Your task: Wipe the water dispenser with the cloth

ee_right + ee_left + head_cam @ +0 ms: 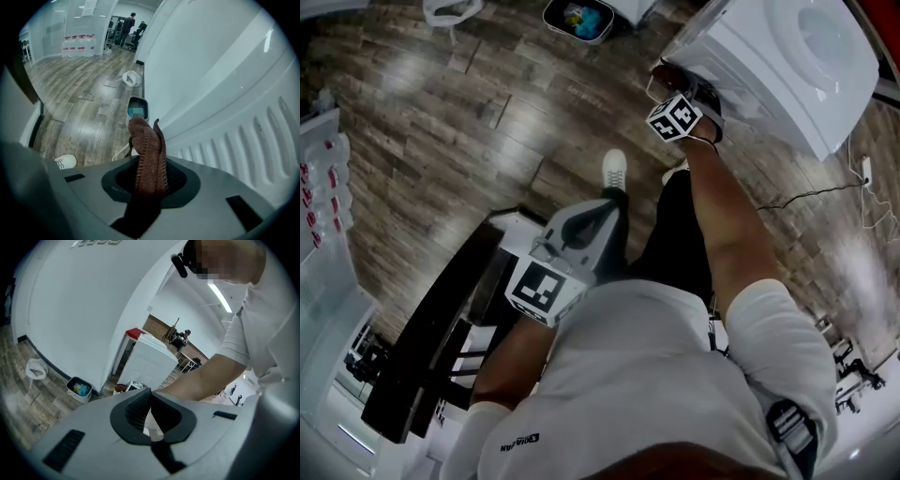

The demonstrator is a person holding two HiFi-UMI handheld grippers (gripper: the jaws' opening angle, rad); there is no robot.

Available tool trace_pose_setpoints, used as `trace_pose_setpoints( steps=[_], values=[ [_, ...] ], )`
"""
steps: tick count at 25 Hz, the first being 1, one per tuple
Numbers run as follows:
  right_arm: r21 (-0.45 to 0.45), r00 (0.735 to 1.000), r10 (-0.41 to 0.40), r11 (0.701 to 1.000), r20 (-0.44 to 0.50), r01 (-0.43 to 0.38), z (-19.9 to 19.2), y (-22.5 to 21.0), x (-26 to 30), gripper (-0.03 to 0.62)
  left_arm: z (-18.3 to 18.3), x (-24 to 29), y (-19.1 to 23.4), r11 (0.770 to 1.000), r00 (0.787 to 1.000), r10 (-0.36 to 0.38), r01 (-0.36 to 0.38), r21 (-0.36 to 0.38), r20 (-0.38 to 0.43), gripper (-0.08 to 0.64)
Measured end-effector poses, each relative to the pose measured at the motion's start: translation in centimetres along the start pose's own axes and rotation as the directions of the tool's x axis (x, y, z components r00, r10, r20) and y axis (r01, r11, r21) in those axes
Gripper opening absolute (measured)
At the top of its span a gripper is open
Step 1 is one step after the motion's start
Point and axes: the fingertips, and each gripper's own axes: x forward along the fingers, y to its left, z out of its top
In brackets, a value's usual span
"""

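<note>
While the brown cloth (149,143) is pinched between the right gripper's (150,165) jaws, it is held close beside the dispenser's (225,93) white ribbed panel, contact not discernible — left gripper (149,393) kept low by the body, jaws pressed together on nothing, bin (138,108) seen on the floor (79,108).

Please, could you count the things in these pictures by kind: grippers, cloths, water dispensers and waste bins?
Grippers: 2, the left gripper and the right gripper
Cloth: 1, brown, held in the right gripper
Water dispenser: 1, white
Bin: 1, on the floor by the wall
Total: 5
</note>
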Motion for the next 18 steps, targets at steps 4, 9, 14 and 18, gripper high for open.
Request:
trace_pose_setpoints(
  steps=[4,9,14,18],
  values=[
    [-0.005,1.000,0.005,1.000,-0.016,-0.005,-0.6,0.3,1.0,0.086,-0.3,0.3,-0.6,1.000,1.000,-0.011,0.012,0.026,-0.013,-0.003],
    [0.000,1.000,0.014,1.000,-0.014,-0.014,-0.5,0.1,0.7,0.086,0.0,0.6,-1.6,0.998,0.999,-0.034,0.035,0.046,-0.012,-0.003],
    [0.071,0.996,-0.015,0.997,0.086,0.009,0.4,-1.1,-4.6,0.086,0.8,0.8,-1.2,0.999,0.999,-0.035,0.035,0.036,0.003,-0.003],
    [0.132,0.982,-0.066,0.990,0.177,0.043,-0.4,-3.3,-12.5,0.086,2.7,1.1,-0.9,0.999,0.999,-0.040,0.039,0.030,0.029,-0.003]
  ],
)
